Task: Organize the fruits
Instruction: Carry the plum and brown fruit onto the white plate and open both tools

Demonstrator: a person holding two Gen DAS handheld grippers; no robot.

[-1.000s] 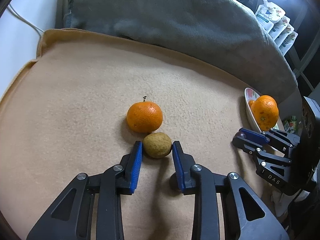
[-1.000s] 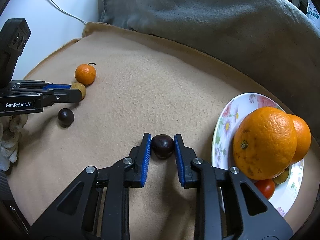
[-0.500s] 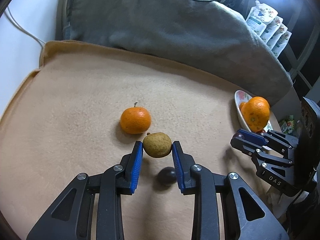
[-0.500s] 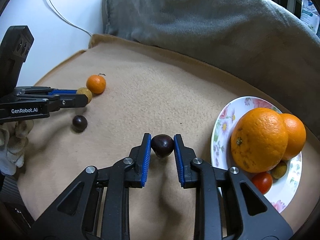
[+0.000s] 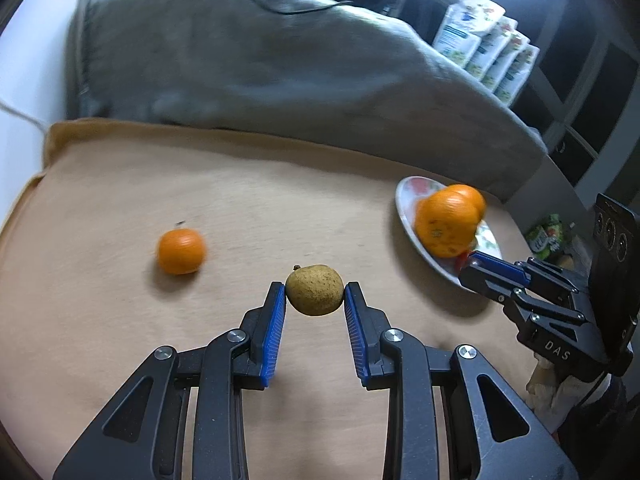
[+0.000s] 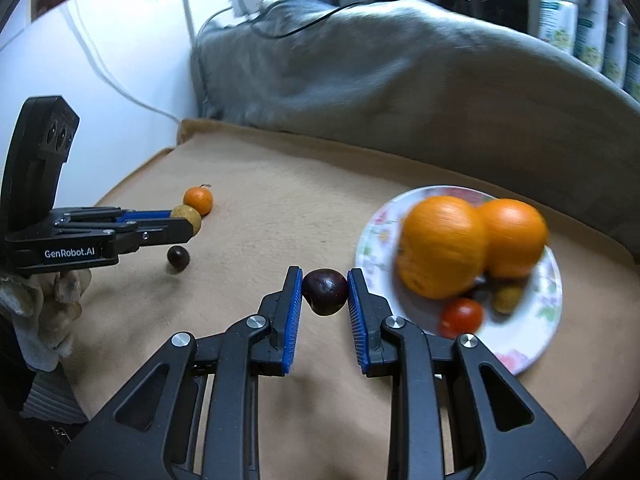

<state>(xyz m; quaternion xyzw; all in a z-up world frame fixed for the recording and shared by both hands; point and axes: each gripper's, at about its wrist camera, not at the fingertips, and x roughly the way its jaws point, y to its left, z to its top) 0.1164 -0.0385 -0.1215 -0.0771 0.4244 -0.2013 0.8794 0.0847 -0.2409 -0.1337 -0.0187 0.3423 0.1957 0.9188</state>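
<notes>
My left gripper [image 5: 315, 294] is shut on a small brown-yellow fruit [image 5: 315, 289] and holds it above the tan blanket; it also shows in the right wrist view [image 6: 188, 222]. My right gripper [image 6: 325, 290] is shut on a dark purple fruit [image 6: 325, 291], lifted, just left of the flowered plate [image 6: 520, 344]. The plate holds two large oranges [image 6: 444, 246], a red tomato [image 6: 461, 316] and a small yellow fruit [image 6: 507, 298]. A small mandarin [image 5: 181, 250] and another dark fruit [image 6: 178, 257] lie on the blanket.
A grey blanket heap [image 5: 260, 64] lies behind the tan blanket [image 5: 120, 340]. White pouches [image 5: 484, 52] stand at the back right. A white cable [image 6: 116, 80] runs along the white wall at the left.
Both grippers have lifted higher with their fruits and swung right toward the plate. The mandarin now sits farther left in the left view.
</notes>
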